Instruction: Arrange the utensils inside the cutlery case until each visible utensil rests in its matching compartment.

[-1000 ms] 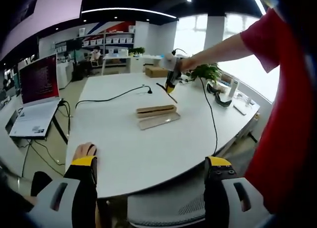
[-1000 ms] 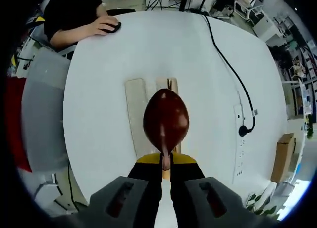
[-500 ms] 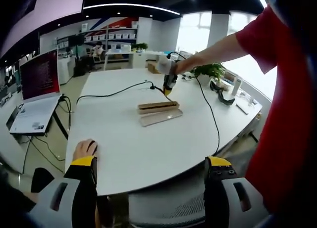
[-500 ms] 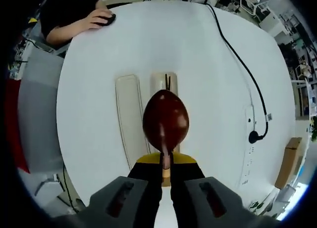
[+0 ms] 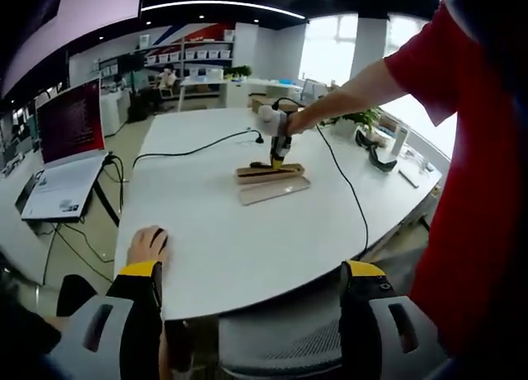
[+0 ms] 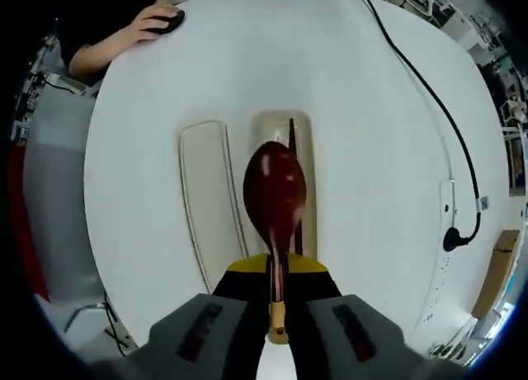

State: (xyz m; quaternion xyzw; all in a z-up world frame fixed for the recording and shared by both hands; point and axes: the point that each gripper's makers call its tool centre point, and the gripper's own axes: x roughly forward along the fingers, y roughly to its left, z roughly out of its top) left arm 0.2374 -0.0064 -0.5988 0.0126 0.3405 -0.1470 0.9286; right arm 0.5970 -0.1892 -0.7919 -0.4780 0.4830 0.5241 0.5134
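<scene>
In the right gripper view my right gripper [image 6: 277,273] is shut on the handle of a dark brown spoon [image 6: 275,194]. Its bowl hangs just over the open beige cutlery case [image 6: 268,126]. A pair of dark chopsticks [image 6: 292,141] lies in the case along its right side. The case's lid [image 6: 205,190] rests on the table to the left. From the left gripper view the case [image 5: 268,172] and lid [image 5: 275,190] sit mid-table, with the right gripper [image 5: 277,153] held over the case. My left gripper [image 5: 252,273] stands open and holds nothing, well short of the table's near edge.
The round white table [image 6: 371,149] carries a black cable [image 6: 429,91] and a power strip [image 6: 450,232]. A person's hand [image 6: 161,21] rests on a mouse at the table's edge. A laptop [image 5: 62,149] stands on a side desk. A chair [image 5: 280,347] sits below my left gripper.
My right gripper has come down closer to the case and the spoon now tips lower over it. The left gripper has stayed open while its view shifted slightly.
</scene>
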